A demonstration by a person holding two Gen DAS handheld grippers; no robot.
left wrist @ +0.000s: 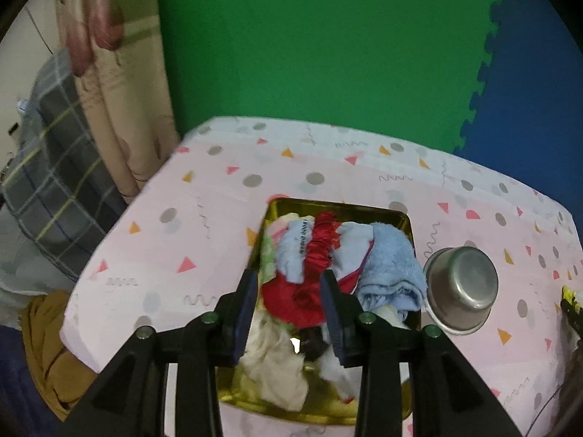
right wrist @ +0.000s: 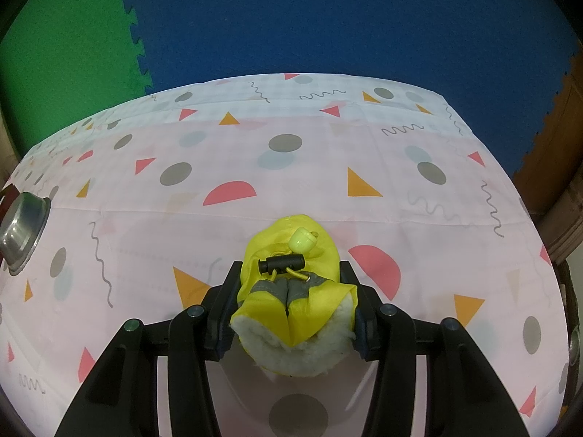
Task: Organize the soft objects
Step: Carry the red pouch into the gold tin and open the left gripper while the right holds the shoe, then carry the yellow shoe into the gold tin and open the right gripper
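Observation:
A gold metal tray [left wrist: 271, 205] on the table holds a heap of soft things: a red ruched cloth [left wrist: 320, 247], a light blue towel [left wrist: 391, 266], pale blue fabric and a cream cloth [left wrist: 277, 367]. My left gripper [left wrist: 289, 275] hovers open just above the heap; the red cloth lies under the gap, and the pads press on nothing. My right gripper [right wrist: 290, 266] is shut on a yellow fleece-lined bootie [right wrist: 266, 244] with a black cord toggle, held over the patterned tablecloth [right wrist: 291, 167].
An upturned steel bowl [left wrist: 461, 287] sits right of the tray and shows at the left edge [right wrist: 22, 233] in the right wrist view. A plaid cushion [left wrist: 54, 182] and a brown cloth [left wrist: 47, 346] lie off the table's left side. Green and blue foam mats cover the floor beyond.

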